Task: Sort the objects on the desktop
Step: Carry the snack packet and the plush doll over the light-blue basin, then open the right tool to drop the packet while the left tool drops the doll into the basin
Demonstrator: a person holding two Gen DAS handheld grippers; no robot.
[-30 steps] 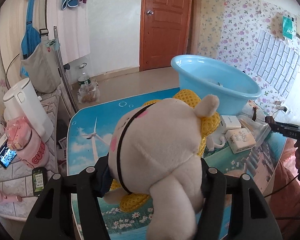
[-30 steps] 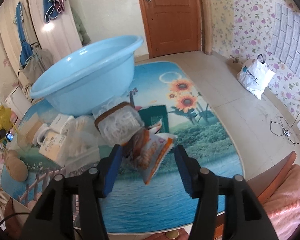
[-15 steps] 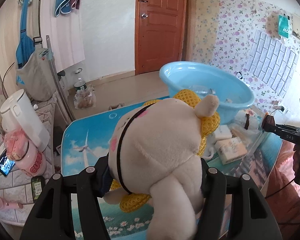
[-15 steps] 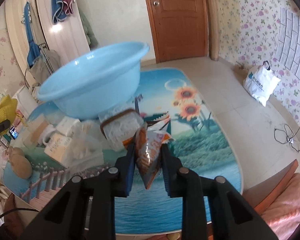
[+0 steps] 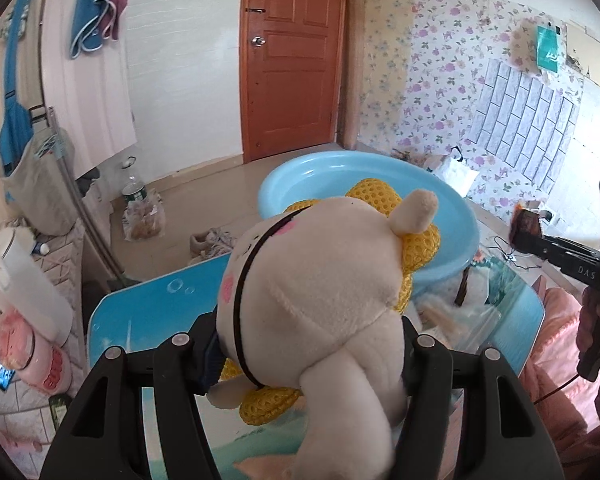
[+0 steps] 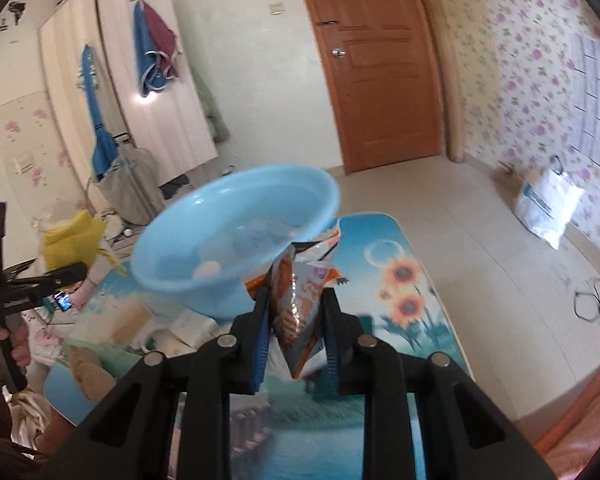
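My left gripper (image 5: 308, 344) is shut on a cream plush toy (image 5: 320, 280) with yellow knit trim, held up above the table just in front of the light blue basin (image 5: 452, 216). My right gripper (image 6: 296, 316) is shut on an orange snack packet (image 6: 300, 300), lifted off the table beside the basin (image 6: 236, 240). The basin holds a few small items, blurred. The left gripper and the toy's yellow part (image 6: 70, 240) show at the left of the right wrist view. The right gripper with the packet (image 5: 526, 226) shows at the right of the left wrist view.
The table (image 6: 404, 272) has a scenic printed cover. White boxes and clear plastic bags (image 5: 460, 312) lie beside the basin. A white kettle (image 5: 16, 276) and pink bottle (image 5: 32, 356) stand left of the table. A white bag (image 6: 548, 208) sits on the floor.
My right gripper closed on the snack packet and lifted it toward the basin. My left gripper rose with the plush toy and moved closer to the basin.
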